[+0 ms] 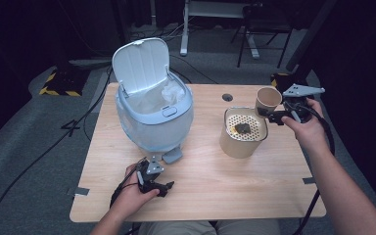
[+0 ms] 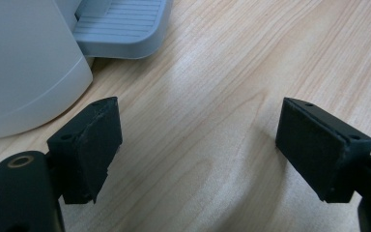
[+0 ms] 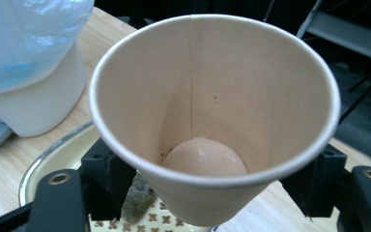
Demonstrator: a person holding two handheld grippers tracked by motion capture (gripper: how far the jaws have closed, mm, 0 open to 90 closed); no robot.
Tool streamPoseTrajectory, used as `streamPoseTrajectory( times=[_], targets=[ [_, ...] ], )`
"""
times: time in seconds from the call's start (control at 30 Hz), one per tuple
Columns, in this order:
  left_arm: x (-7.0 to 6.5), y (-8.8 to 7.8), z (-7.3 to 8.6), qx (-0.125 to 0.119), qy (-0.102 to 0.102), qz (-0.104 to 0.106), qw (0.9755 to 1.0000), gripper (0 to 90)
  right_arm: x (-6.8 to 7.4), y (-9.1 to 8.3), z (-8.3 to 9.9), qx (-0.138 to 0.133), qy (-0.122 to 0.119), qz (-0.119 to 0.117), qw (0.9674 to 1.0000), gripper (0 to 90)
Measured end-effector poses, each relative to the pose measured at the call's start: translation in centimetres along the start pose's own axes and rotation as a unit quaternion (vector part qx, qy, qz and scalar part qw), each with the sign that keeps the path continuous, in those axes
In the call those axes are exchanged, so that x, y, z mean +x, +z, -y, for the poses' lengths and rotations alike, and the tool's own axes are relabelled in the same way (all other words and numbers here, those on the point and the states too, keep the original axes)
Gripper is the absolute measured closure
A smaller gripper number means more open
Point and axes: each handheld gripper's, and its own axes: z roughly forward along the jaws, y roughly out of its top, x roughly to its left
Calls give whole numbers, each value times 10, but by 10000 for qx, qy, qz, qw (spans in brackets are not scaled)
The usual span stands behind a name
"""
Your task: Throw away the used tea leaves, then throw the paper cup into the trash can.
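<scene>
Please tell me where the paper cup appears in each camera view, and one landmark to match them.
High view: paper cup at right, held in the right gripper.
Left gripper view: not in it.
Right gripper view: paper cup in the centre, empty.
Shared landmark: white pedal bin.

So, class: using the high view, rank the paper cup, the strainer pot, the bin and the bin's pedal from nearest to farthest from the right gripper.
1. Paper cup: held in the right gripper, at the table's far right.
2. Strainer pot: just left of the gripper, below the cup.
3. Bin: left of centre, lid up.
4. Pedal: at the bin's near foot, close to the bin in rank.
</scene>
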Motion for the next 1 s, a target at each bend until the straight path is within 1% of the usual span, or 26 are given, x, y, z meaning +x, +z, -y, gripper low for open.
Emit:
streamPoseTrajectory(
  times=[0.03,0.07,0.1,0.13,0.2,0.27,0.33,0.37,0.4,0.43,0.5,0.53,0.57,0.6,0.63,0.67,0.7,0.73,0.77,0.8,0.83,0.87,0.9,0.93,0.97,1.0],
  targets=[
    [0,0,0,0,0,0,10000,166,0,0,0,0,0,0,10000,285],
    [0,0,-1,4,9,7,10000,165,1,-2,-1,-62,92,-157,9998,285],
    [0,0,-1,4,9,7,10000,164,1,-2,-1,-62,92,-157,9998,285],
    [1,1,-1,5,16,5,10000,164,2,-5,-2,-68,144,-267,9995,285],
    [1,1,-1,8,23,9,10000,163,2,-6,-3,-69,142,-291,9995,286],
    [1,1,-1,24,15,8,10000,160,5,-8,-5,-25,-20,-172,9998,285],
    [1,1,-1,24,15,10,10000,160,5,-8,-6,-36,-31,-175,9998,285],
    [1,1,-2,16,20,17,10000,160,6,-8,-7,-55,-17,-202,9998,286],
    [1,1,-2,11,26,21,10000,160,8,-8,-9,-96,-64,-236,9997,286],
    [1,1,-2,11,26,21,10000,160,8,-8,-9,-96,-64,-236,9997,286],
    [1,1,-2,10,27,21,10000,160,10,-7,-12,-129,-34,-313,9994,285],
    [1,1,-2,11,28,18,10000,160,12,-6,-16,-126,-83,-378,9992,285],
    [1,1,-2,11,28,18,10000,160,12,-6,-16,-126,-83,-378,9992,285],
    [1,2,-2,3,30,3,10000,160,16,-5,-20,-100,-222,-306,9992,285],
    [1,2,-2,3,30,3,10000,160,16,-5,-20,-100,-222,-306,9992,285],
    [1,1,-2,15,31,9,10000,160,19,-3,-25,-84,-326,-265,9991,284],
    [1,1,-2,15,31,9,10000,160,19,-3,-25,-84,-326,-265,9991,284],
    [1,1,-1,7,28,21,10000,160,21,-1,-30,-142,-306,-348,9988,284],
    [1,1,-1,7,28,21,10000,160,21,-1,-30,-142,-306,-348,9988,284],
    [1,1,-1,2,20,21,10000,160,24,1,-34,-145,-300,-431,9985,284],
    [0,0,-1,10,33,11,10000,160,24,1,-34,-145,-300,-431,9985,284],
    [0,0,0,6,20,-7,10000,161,27,3,-40,-168,-336,-502,9980,285],
    [0,0,0,6,20,-7,10000,160,27,3,-40,-168,-336,-502,9980,285],
    [-1,0,0,5,14,-11,10000,160,30,5,-46,-183,-371,-583,9974,284],
    [-1,0,0,7,12,-15,10000,160,30,5,-46,-183,-371,-583,9974,284],
    [-1,0,0,14,-3,-18,10000,161,34,7,-52,-214,-376,-685,9967,285]
  ],
)
